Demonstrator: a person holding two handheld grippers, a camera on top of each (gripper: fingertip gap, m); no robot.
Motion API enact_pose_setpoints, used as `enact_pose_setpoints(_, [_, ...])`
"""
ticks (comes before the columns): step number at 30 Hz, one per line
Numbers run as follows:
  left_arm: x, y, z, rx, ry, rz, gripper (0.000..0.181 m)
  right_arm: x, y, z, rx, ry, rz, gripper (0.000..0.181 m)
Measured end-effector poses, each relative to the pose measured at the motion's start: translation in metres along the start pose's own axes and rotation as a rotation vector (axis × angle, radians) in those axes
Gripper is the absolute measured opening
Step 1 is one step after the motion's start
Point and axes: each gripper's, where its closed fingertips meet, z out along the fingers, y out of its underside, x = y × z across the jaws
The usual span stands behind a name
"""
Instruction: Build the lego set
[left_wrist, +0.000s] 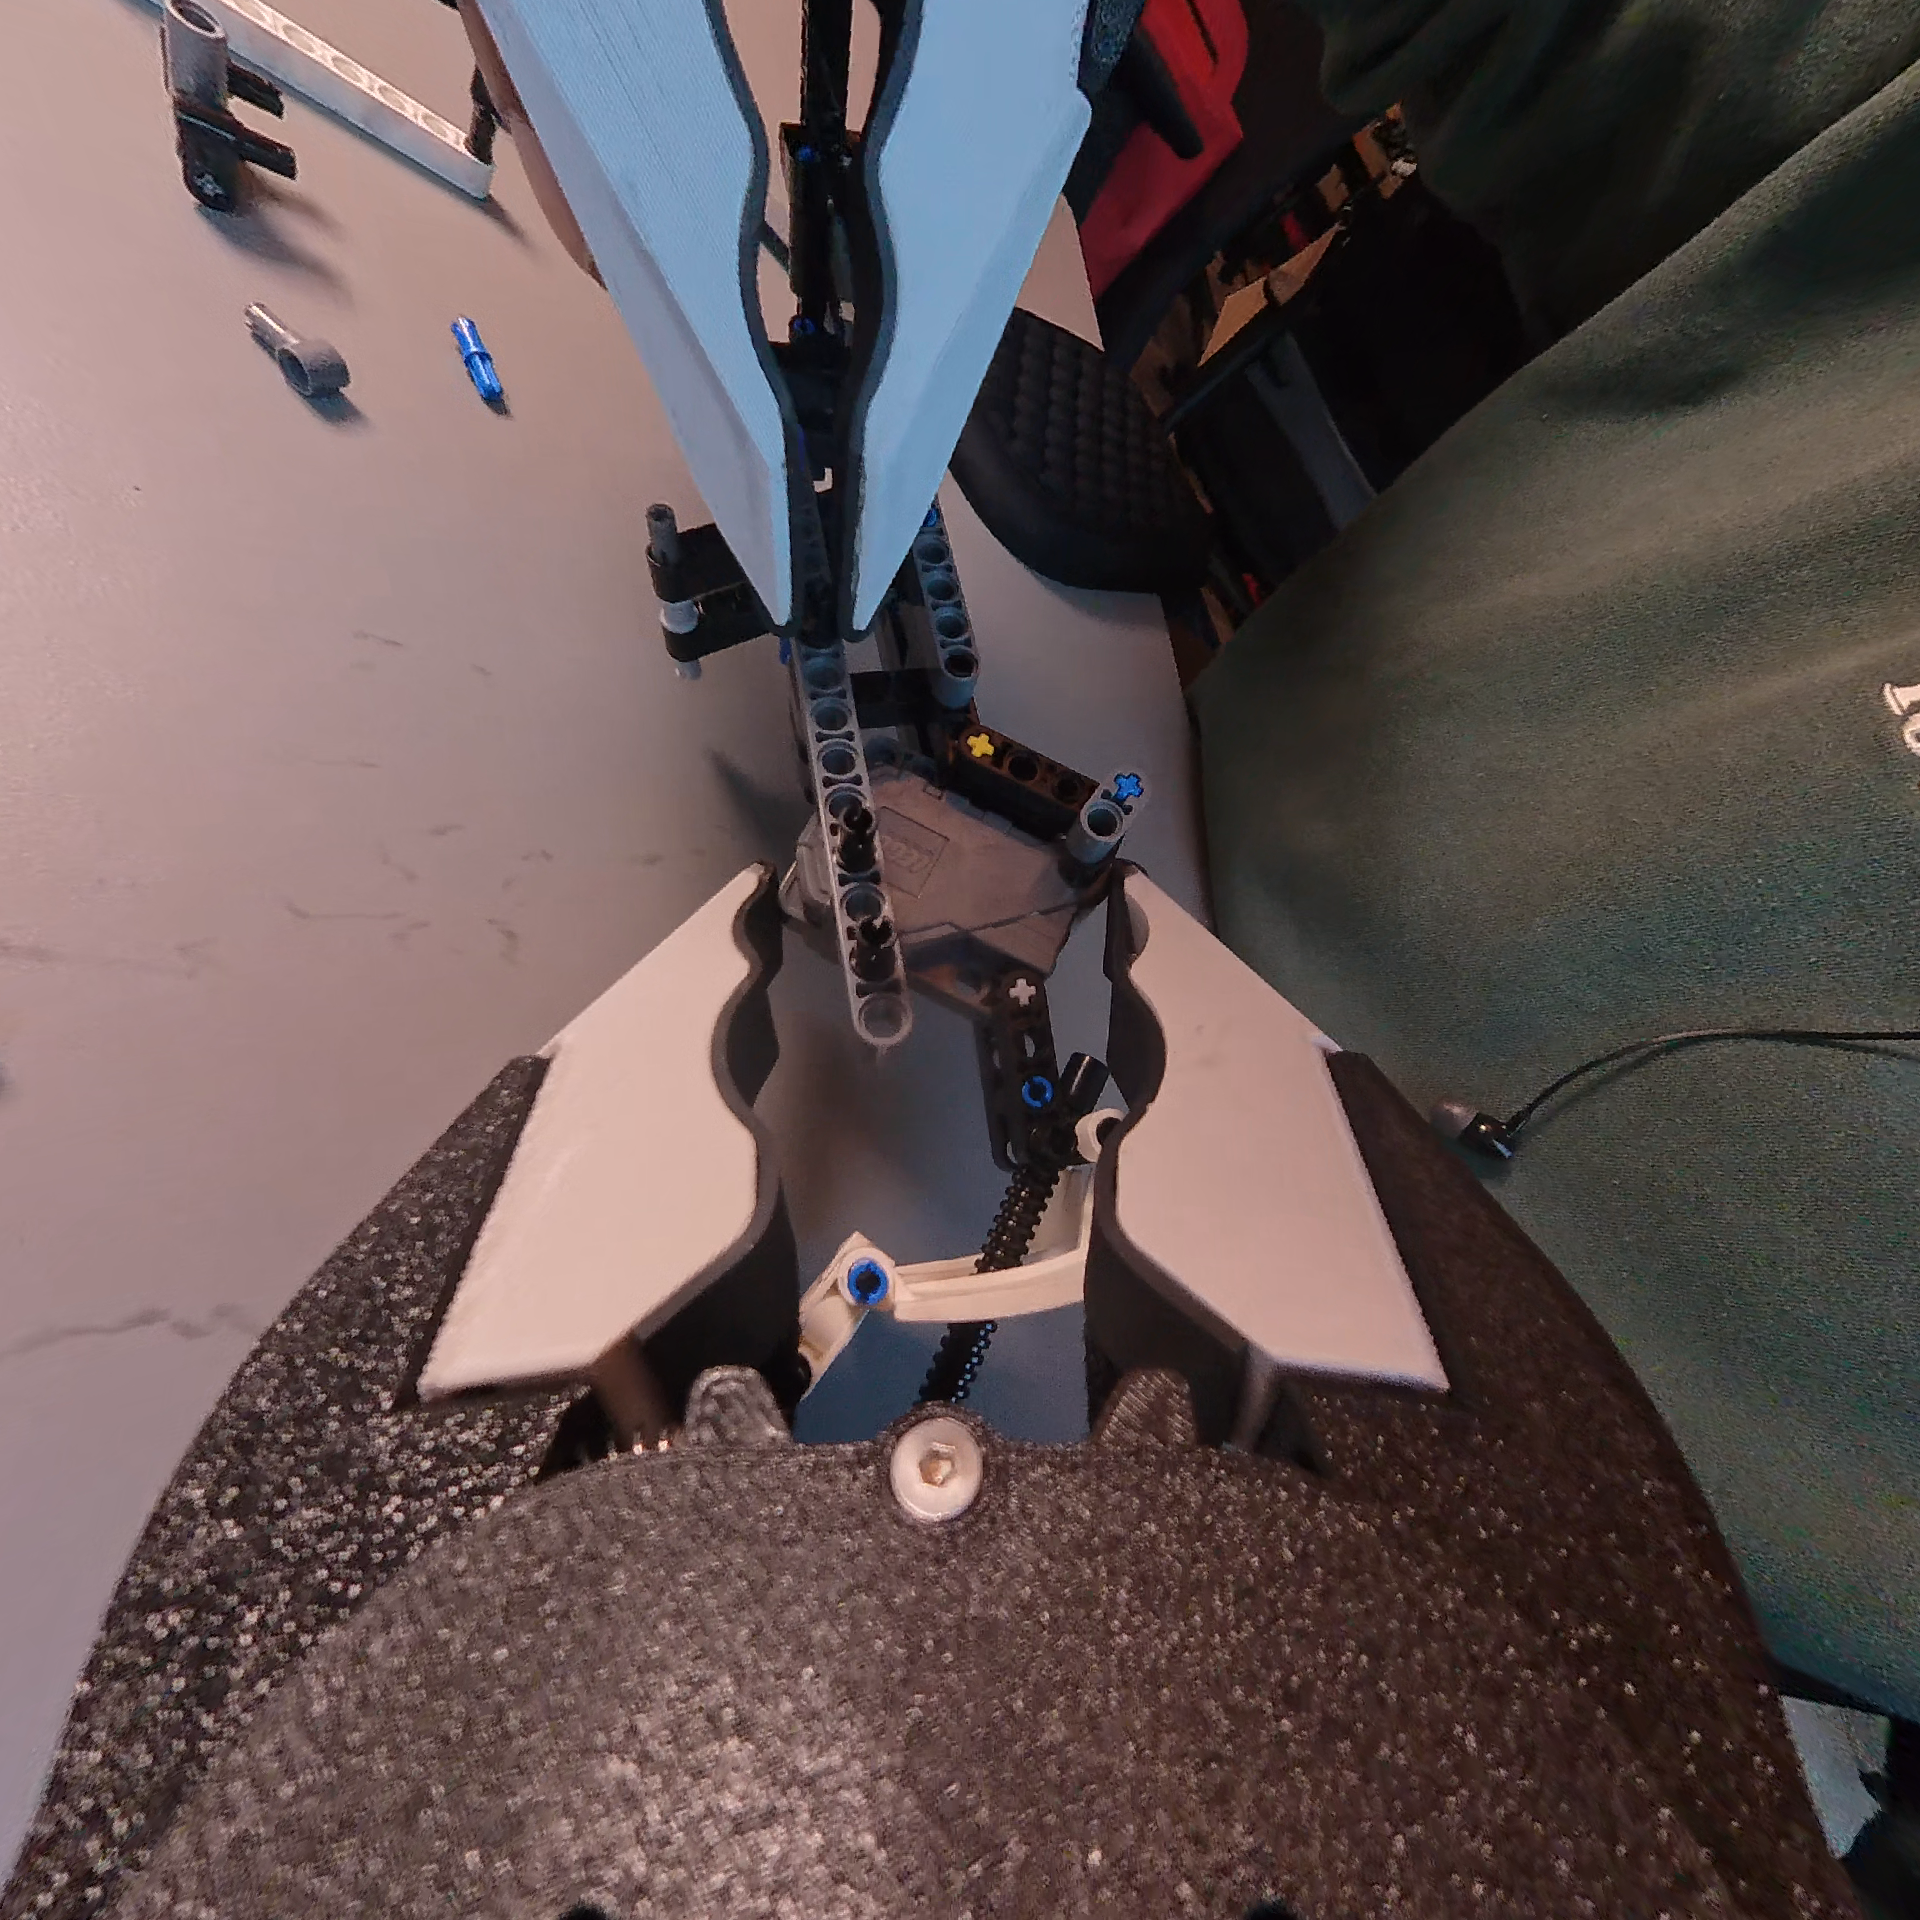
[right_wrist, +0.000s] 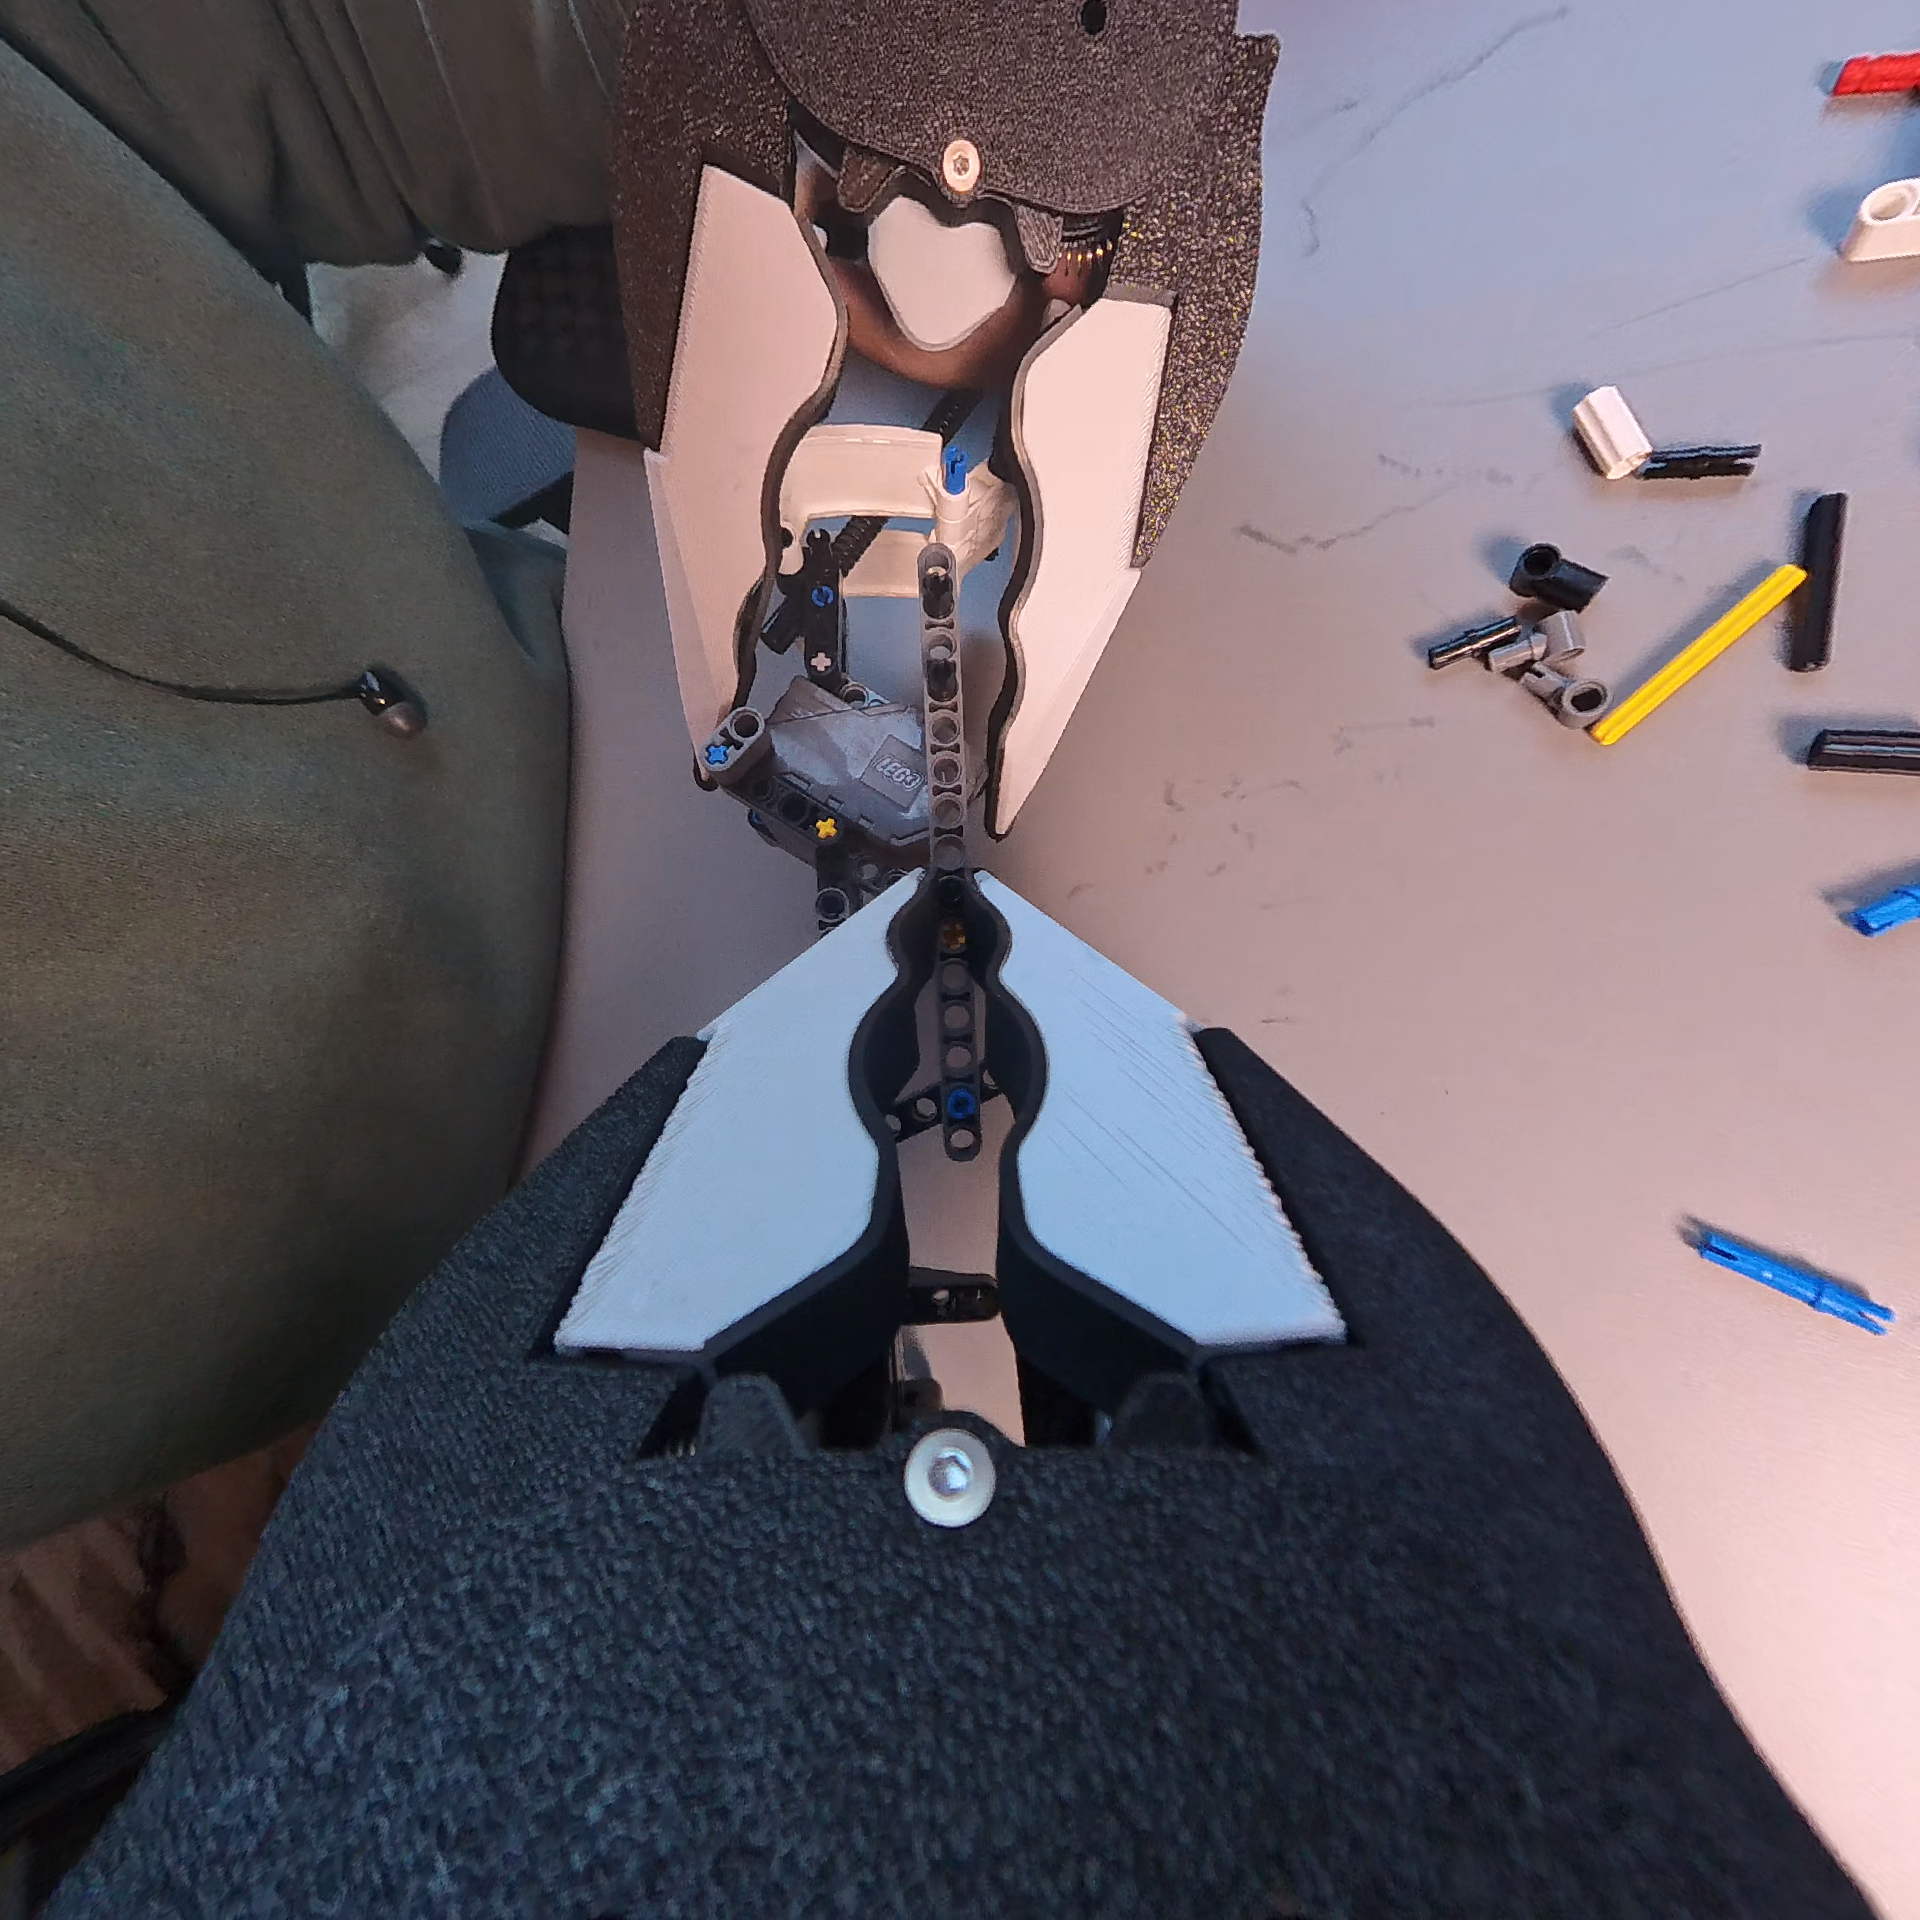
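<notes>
Resting: the lego assembly (left_wrist: 925, 883) lies at the frame centre of the left wrist view, on the grey bench (left_wrist: 312, 727) near its edge, stretched between the two tools.
Grey beam: a long holed grey beam (right_wrist: 943, 717) runs up the middle of the right wrist view, with black pins in some of its holes.
White arch: a curved white piece (left_wrist: 997, 1273) with a blue pin sits low in the left wrist view, crossed by a black ridged rod.
Right tool: the right tool (right_wrist: 948, 883) has its tips drawn narrow, pinching the grey beam, which passes on between its fingers.
Left tool: the left tool (left_wrist: 940, 883) stands wide, its fingers either side of the assembly; whether they touch it I cannot tell.
Pose: the tools point tip to tip, facing each other along the beam.
Upper left, left view: a blue pin (left_wrist: 476, 358), a grey connector (left_wrist: 301, 351) and a white beam (left_wrist: 364, 94).
Right side, right view: a yellow axle (right_wrist: 1699, 652), black pins and blue pieces, scattered well apart from the assembly.
Bench edge: a person's green garment (left_wrist: 1558, 831) with a thin black cord (left_wrist: 1662, 1049) lies close beside the work.
</notes>
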Motion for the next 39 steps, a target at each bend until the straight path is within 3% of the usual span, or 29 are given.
enact_pose_setpoints(7, [-0.003,0.002,0.001,-0.014,-0.066,0.065,0.062,-0.002,0.000,-0.001,0.016,0.004,-0.012,0.005])
enact_pose_setpoints(12, [-0.005,0.004,0.003,-0.026,-0.097,0.096,0.062,-0.006,0.004,-0.001,-0.014,0.027,-0.104,0.016])
enact_pose_setpoints(23, [-0.008,0.008,0.003,-0.047,-0.127,0.115,0.062,-0.001,0.001,0.004,-0.024,0.079,-0.187,0.004])
enact_pose_setpoints(27, [0.002,-0.014,-0.019,0.078,-0.102,0.119,0.063,-0.003,0.002,0.004,-0.040,0.103,-0.236,0.004])
enact_pose_setpoints(30, [-0.001,-0.027,-0.032,0.145,-0.144,0.122,0.057,-0.005,0.002,0.006,-0.036,0.113,-0.256,0.004])
enact_pose_setpoints(35, [-0.012,-0.020,-0.007,0.043,-0.253,0.198,0.039,-0.006,0.000,0.007,-0.031,0.142,-0.297,0.004])
enact_pose_setpoints(39, [-0.012,-0.024,-0.001,0.021,-0.366,0.316,0.018,-0.009,0.000,0.006,-0.054,0.255,-0.453,0.004])
